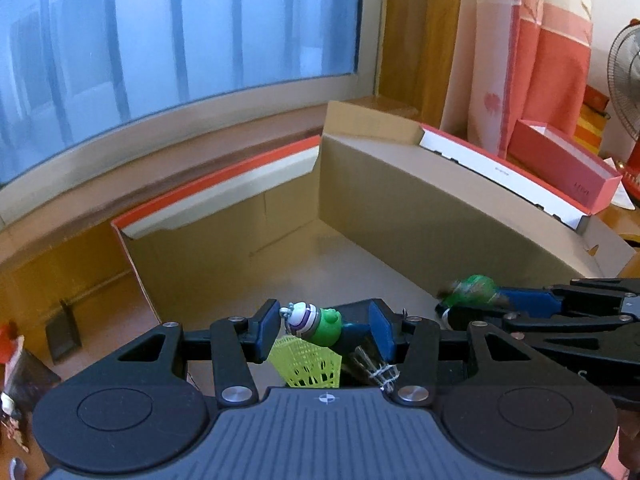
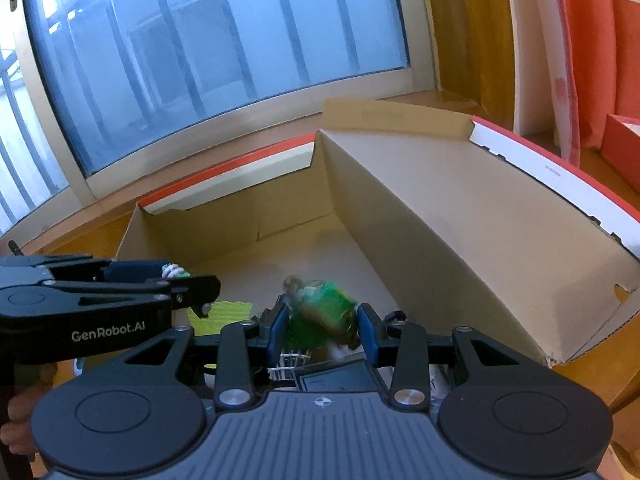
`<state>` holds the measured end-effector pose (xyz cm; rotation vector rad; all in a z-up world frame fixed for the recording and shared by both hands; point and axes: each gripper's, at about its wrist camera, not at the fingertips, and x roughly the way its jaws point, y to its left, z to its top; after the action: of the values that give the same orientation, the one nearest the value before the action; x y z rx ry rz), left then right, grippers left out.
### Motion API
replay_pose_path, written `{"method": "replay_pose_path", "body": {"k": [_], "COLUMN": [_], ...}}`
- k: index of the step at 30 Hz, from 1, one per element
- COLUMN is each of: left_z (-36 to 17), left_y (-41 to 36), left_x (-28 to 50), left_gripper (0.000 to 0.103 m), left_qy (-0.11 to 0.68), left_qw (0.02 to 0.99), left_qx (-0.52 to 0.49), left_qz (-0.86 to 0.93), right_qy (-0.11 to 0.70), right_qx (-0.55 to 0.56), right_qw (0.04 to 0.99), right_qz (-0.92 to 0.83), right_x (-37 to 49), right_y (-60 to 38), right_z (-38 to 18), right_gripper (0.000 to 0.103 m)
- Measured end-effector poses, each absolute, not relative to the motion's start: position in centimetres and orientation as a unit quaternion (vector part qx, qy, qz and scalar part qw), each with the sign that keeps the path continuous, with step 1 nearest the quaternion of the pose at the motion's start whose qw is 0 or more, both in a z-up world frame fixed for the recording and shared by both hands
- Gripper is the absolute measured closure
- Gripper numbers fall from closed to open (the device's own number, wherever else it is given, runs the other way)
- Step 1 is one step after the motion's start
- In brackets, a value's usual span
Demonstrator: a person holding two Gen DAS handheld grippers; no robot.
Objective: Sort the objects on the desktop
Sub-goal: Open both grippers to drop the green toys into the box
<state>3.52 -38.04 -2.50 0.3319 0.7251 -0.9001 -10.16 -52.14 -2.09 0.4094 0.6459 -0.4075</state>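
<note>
Both grippers hang over an open cardboard box (image 1: 400, 208); it also shows in the right wrist view (image 2: 460, 216). My left gripper (image 1: 324, 330) is open, its blue pads (image 1: 270, 330) apart, with a small green and purple toy figure (image 1: 316, 322) between them, seemingly loose. A yellow plastic shuttlecock (image 1: 308, 364) lies below. My right gripper (image 2: 323, 326) has a blurred green toy (image 2: 324, 308) between its pads; whether it grips it is unclear. It shows at the right of the left wrist view (image 1: 472, 296).
A window and wooden sill run behind the box. A pink box (image 1: 568, 168) and a fan (image 1: 628, 60) stand at the right. A dark feather shuttlecock (image 1: 374, 366) and a black flat object (image 2: 336, 378) lie in the box near me.
</note>
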Motion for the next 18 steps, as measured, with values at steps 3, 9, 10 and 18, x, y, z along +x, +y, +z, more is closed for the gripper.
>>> {"method": "replay_pose_path", "body": {"k": [3,9,10,18], "left_z": [-2.68,-2.41,-2.37,-2.13], "left_y": [-37.99,-37.87,-37.83,-37.36], "left_x": [3.62,3.32,3.34,3.50], "left_gripper": [0.053,0.042,0.039,0.027], "left_qy": [0.349,0.350,0.352,0.364], "left_qw": [0.824,0.826,0.827,0.832], "left_qx": [0.152,0.155,0.155,0.152], "left_qz": [-0.420,-0.413,-0.410,-0.391], "right_qy": [0.311,0.321,0.323,0.330], "right_qx": [0.195,0.186,0.187,0.192], "right_qw": [0.909,0.906,0.905,0.899], "right_qz": [-0.199,-0.204,-0.206,-0.215], "right_x": [-10.12,-10.08,-10.12,-10.62], "right_y": [-52.11,-51.78,-51.80,-51.80], "right_z": [-1.87,-1.64,-1.61,-1.37], "right_gripper": [0.061,0.048,0.047,0.034]}}
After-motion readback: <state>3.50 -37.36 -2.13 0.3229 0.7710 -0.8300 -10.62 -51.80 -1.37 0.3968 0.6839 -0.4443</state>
